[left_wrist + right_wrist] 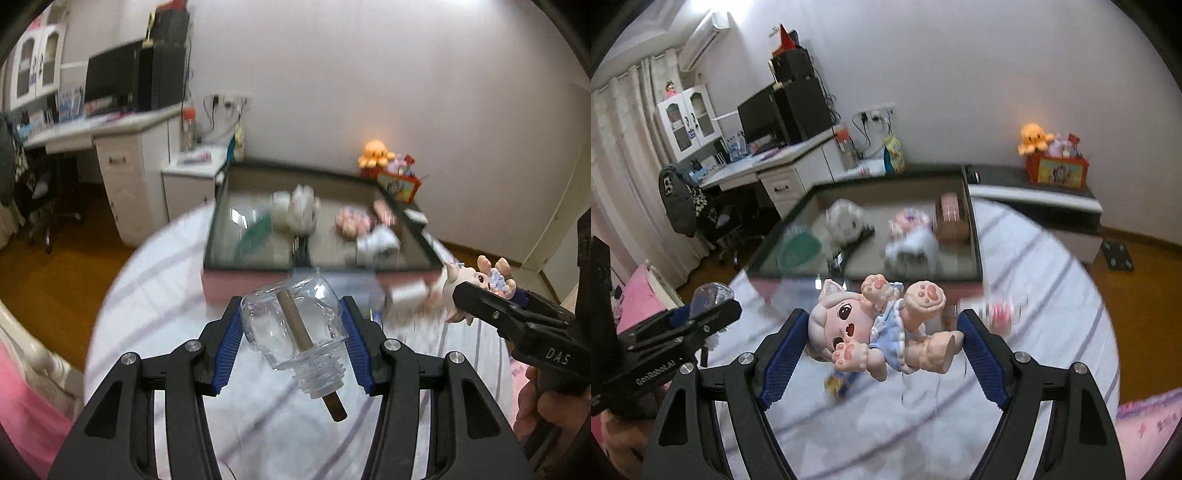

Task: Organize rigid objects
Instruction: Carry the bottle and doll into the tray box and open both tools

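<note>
My left gripper (pixel 291 328) is shut on a clear glass bottle (pixel 295 328) with a brown stick through its neck, held above the white striped bedspread. My right gripper (pixel 882 339) is shut on a pink-and-blue doll figure (pixel 879 328), its head against the left pad and a foot against the right pad. In the left wrist view the right gripper (pixel 491 299) with the doll (pixel 476 284) hangs to the right. In the right wrist view the left gripper (pixel 701 314) with the bottle (pixel 711 295) is at the left. A dark-rimmed tray (pixel 258 260) lies ahead.
The tray (pixel 975 236) holds several blurred items: a green piece (pixel 799 251), white objects, a pink round thing. Small loose items (pixel 997 310) lie on the bedspread beside it. A red toy box with an orange octopus (pixel 1056 166) stands at the back right. A desk (pixel 768 162) stands left.
</note>
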A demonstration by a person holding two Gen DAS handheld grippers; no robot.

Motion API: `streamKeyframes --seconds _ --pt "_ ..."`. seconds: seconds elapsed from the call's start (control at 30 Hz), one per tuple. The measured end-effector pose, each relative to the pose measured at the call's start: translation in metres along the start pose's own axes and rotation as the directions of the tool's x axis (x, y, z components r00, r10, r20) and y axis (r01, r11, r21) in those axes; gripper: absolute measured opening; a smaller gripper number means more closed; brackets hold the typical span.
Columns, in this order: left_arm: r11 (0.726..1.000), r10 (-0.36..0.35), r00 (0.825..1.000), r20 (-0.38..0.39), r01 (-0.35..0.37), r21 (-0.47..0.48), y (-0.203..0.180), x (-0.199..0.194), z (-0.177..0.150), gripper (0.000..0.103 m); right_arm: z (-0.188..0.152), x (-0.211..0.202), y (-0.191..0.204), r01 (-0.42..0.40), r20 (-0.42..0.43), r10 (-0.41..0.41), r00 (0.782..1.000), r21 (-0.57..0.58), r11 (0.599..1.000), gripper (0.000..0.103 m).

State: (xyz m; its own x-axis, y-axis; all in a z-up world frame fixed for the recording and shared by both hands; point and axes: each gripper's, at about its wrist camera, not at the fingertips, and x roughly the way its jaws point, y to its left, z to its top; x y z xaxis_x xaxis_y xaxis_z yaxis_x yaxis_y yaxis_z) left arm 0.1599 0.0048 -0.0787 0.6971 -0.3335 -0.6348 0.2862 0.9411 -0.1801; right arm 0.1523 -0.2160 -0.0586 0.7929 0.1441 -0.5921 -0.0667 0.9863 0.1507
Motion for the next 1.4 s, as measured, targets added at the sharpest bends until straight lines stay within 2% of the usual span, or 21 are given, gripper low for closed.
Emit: streamKeyframes --seconds 0.17,0.3,0.4,0.67,0.83,0.87,0.93,0.97,1.0,1.07,1.2,1.4 --pt "1.0 0.008 0.998 0.064 -0.009 0.021 -0.001 0.006 0.043 0.052 0.043 0.012 0.001 -0.002 0.041 0.003 0.999 -0.032 0.999 0.083" --pt "0.999 0.002 0.998 0.07 -0.004 0.033 -0.005 0.03 0.072 0.053 0.072 0.035 0.0 -0.009 0.04 0.011 0.999 -0.045 0.999 0.083" --pt "0.999 0.0 0.999 0.042 -0.002 0.035 -0.007 0.061 0.085 0.053 0.087 0.058 -0.005 -0.014 0.018 0.015 1.0 -0.039 0.999 0.083" --pt "0.999 0.011 0.999 -0.051 -0.008 0.042 -0.012 0.126 0.086 0.053 0.093 0.114 -0.022 -0.005 -0.073 0.004 0.997 -0.011 1.0 0.083" --pt "0.997 0.044 0.995 -0.086 -0.039 0.065 -0.011 0.146 0.079 0.053 0.086 0.135 -0.033 -0.004 -0.125 0.006 0.992 0.014 1.0 0.083" --pt "0.996 0.056 0.995 -0.082 -0.05 0.071 -0.011 0.147 0.079 0.055 0.084 0.137 -0.035 -0.009 -0.13 0.012 0.992 0.022 1.0 0.084" --pt "0.995 0.073 0.995 -0.069 -0.068 0.073 -0.011 0.144 0.078 0.068 0.083 0.136 -0.037 -0.025 -0.132 0.029 0.991 0.033 0.999 0.086" --pt "0.995 0.079 0.995 -0.061 -0.074 0.071 -0.01 0.141 0.078 0.084 0.083 0.136 -0.038 -0.024 -0.133 0.028 0.991 0.034 0.999 0.09" --pt "0.994 0.092 0.995 -0.046 -0.089 0.07 -0.01 0.136 0.077 0.096 0.083 0.134 -0.038 -0.022 -0.131 0.027 0.991 0.036 0.999 0.093" --pt "0.993 0.103 0.995 -0.004 -0.103 0.065 -0.008 0.123 0.077 0.1 0.084 0.13 -0.04 -0.036 -0.121 0.042 0.992 0.055 0.998 0.103" --pt "0.992 0.113 0.993 0.037 -0.115 0.051 -0.002 0.097 0.074 0.103 0.085 0.109 -0.038 -0.005 -0.085 0.011 0.996 0.078 0.997 0.103" --pt "0.994 0.11 0.991 0.071 -0.111 0.011 0.004 0.046 0.058 0.103 0.074 0.056 -0.025 -0.013 -0.001 0.013 1.0 0.09 0.996 0.103"
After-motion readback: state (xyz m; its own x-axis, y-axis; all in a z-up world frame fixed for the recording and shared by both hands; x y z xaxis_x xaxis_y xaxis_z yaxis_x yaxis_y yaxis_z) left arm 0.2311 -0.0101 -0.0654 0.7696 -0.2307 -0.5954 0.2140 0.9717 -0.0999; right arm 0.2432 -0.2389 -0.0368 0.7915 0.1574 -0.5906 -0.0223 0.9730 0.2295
